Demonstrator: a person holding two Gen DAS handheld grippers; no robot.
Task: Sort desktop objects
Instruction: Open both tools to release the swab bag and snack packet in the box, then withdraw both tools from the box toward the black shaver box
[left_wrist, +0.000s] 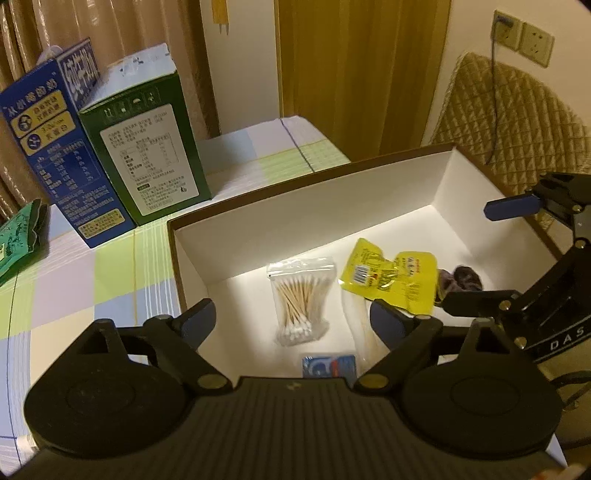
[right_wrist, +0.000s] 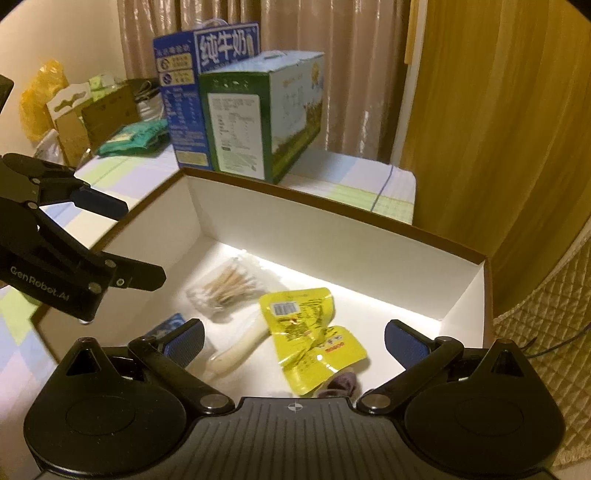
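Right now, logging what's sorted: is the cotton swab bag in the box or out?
In: the cotton swab bag lies on the white box floor.

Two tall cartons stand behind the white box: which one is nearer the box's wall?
The green carton. It stands close behind the white box, in front of and partly covering the blue milk carton, which sits farther back toward the curtain.
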